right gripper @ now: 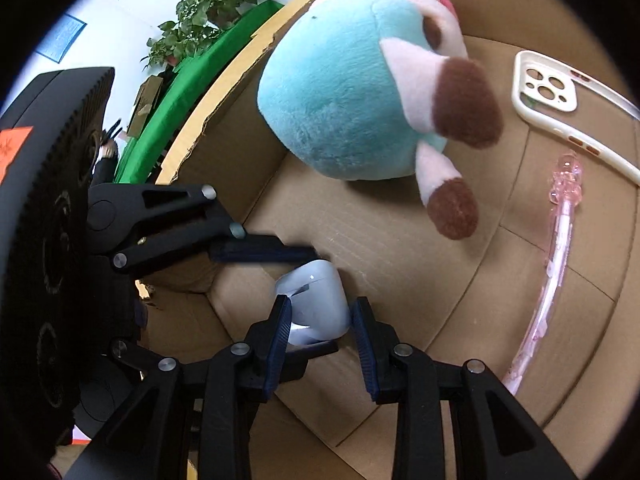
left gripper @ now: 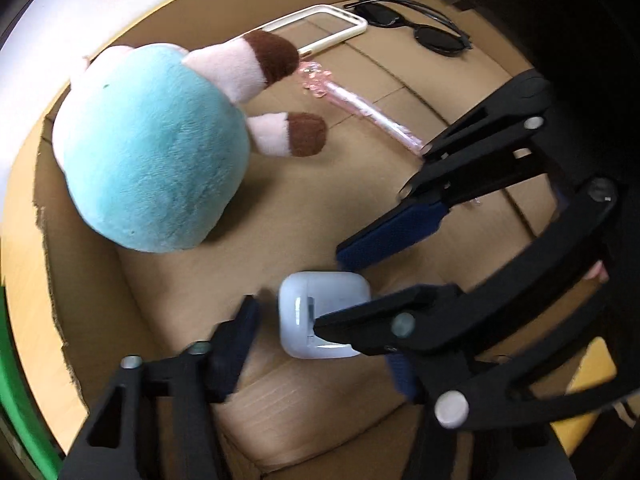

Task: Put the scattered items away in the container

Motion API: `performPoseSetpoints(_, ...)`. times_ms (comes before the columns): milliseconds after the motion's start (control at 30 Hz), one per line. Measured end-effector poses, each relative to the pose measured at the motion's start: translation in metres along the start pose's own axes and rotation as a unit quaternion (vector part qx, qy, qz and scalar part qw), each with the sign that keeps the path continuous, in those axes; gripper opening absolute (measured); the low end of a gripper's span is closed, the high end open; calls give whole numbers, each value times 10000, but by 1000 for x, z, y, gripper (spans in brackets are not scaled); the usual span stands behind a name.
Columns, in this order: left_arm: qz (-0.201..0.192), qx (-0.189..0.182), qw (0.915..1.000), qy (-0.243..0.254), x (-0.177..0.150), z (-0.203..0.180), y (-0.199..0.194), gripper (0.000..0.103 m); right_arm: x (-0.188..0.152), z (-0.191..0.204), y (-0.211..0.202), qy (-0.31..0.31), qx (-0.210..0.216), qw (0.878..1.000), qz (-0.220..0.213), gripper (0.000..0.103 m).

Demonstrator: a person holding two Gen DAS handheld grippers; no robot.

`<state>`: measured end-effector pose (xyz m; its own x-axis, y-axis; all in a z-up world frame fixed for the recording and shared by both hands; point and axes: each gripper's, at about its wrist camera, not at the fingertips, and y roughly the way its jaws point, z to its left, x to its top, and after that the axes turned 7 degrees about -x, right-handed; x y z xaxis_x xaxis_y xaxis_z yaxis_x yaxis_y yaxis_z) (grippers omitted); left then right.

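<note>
Inside a cardboard box (left gripper: 280, 208) lie a teal and pink plush toy (left gripper: 152, 148), a cream phone case (left gripper: 320, 28), black sunglasses (left gripper: 412, 24), a pink pen (left gripper: 360, 108) and a white earbud case (left gripper: 324, 314). The earbud case (right gripper: 316, 300) sits between the two fingers of my right gripper (right gripper: 320, 320), whose blue pads stand close on either side; a small gap shows on the right. My left gripper (left gripper: 320, 340) is open around the same case, with its left finger (left gripper: 236, 344) apart from it. The right gripper (left gripper: 352, 280) crosses the left wrist view.
The plush toy (right gripper: 360, 92), phone case (right gripper: 560, 100) and pink pen (right gripper: 556, 248) lie on the box floor (right gripper: 400, 260) beyond the grippers. The box walls rise close on the left. Outside are green cloth (right gripper: 192, 88) and a potted plant (right gripper: 200, 12).
</note>
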<state>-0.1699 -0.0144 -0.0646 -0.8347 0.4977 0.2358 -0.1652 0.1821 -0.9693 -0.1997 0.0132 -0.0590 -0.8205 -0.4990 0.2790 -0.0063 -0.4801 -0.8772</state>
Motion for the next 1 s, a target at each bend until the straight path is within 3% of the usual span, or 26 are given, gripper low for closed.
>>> performPoseSetpoints(67, -203, 66, 9997, -69, -4, -3, -11, 71, -2, 4, -7, -43, -204, 9997, -142, 65)
performPoseSetpoints(167, -606, 114, 9979, -210, -16, -10, -34, 74, -9, 13, -29, -165, -486, 9973, -522, 68)
performPoseSetpoints(267, -1071, 393, 9929, -348, -31, -20, -60, 83, -27, 22, -60, -193, -669, 9926, -992, 70)
performPoseSetpoints(367, -1650, 569, 9828, -609, -44, -22, -88, 88, -57, 29, -94, -138, -967, 9831, -1546, 74)
performPoseSetpoints(467, -2298, 541, 9660, -1056, -60, -30, -104, 95, -90, 31, -119, -1, -1370, 9685, -2079, 75)
performPoseSetpoints(600, -2849, 557, 9449, -1511, -68, -34, -98, 96, -118, 9, -132, 421, -2036, 9469, -2453, 76)
performPoseSetpoints(767, -3147, 782, 9306, -1697, -66, -47, -88, 96, -144, -16, -129, 702, -2690, 9266, -2531, 76)
performPoseSetpoints(1000, -3328, 988, 9182, -1908, -58, -51, -63, 96, -162, -32, -113, 812, -3104, 9089, -2663, 76)
